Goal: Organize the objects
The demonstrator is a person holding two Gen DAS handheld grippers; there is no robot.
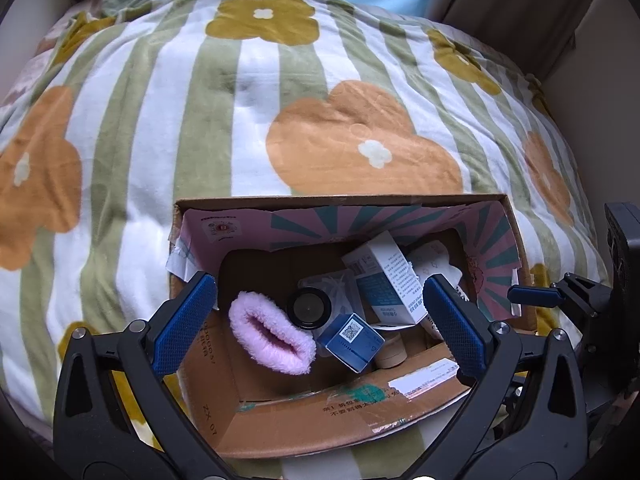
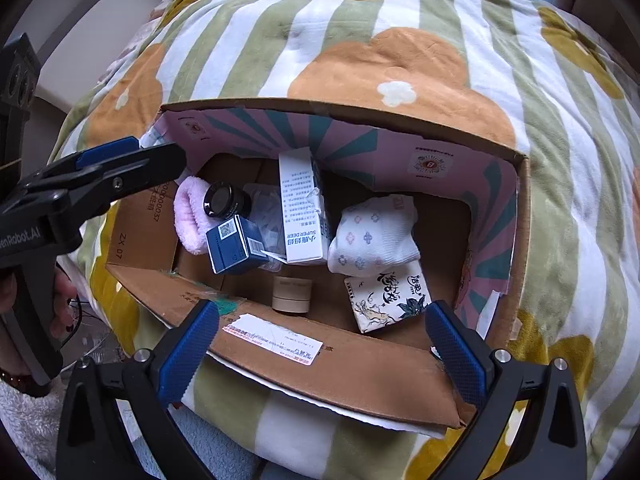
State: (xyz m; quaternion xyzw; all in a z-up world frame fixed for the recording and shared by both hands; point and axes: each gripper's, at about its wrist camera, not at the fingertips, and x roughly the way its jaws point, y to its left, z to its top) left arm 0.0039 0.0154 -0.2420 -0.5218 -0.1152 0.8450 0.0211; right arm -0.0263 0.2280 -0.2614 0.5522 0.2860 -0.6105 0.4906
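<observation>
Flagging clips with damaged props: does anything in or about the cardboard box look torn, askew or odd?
Yes. The brown cardboard box is worn: torn tape and a partly peeled white shipping label mark its near flap. Inside, the tall white carton lies tilted against the pile, and the small navy box sits crooked.

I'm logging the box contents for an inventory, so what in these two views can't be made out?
- Beige round container: left wrist view, mostly hidden behind the small blue box.
- Clear plastic packet: right wrist view, contents unreadable, overlapped by the tall white box.
- Shipping label on the cardboard box: print too small.
</observation>
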